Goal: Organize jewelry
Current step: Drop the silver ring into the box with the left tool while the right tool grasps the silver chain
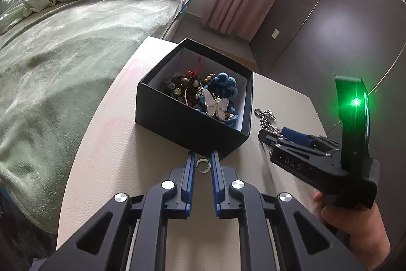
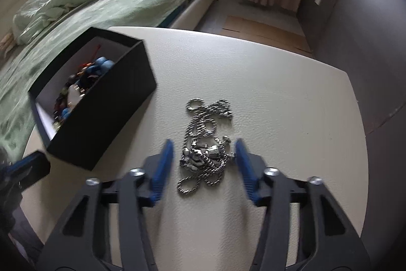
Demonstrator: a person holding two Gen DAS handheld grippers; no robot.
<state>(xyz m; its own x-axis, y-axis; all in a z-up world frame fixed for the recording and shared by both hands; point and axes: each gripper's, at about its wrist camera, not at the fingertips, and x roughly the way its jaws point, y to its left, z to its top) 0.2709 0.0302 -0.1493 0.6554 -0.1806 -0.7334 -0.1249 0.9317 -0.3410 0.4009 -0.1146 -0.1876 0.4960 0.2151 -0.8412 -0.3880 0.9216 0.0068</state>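
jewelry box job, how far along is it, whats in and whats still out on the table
Mostly done. The black box already holds beads and a white butterfly brooch. In hand: nothing is gripped yet. The left gripper stands open around a small ring on the table, and the right gripper is open either side of a piled silver chain. Both still need lifting into the box.
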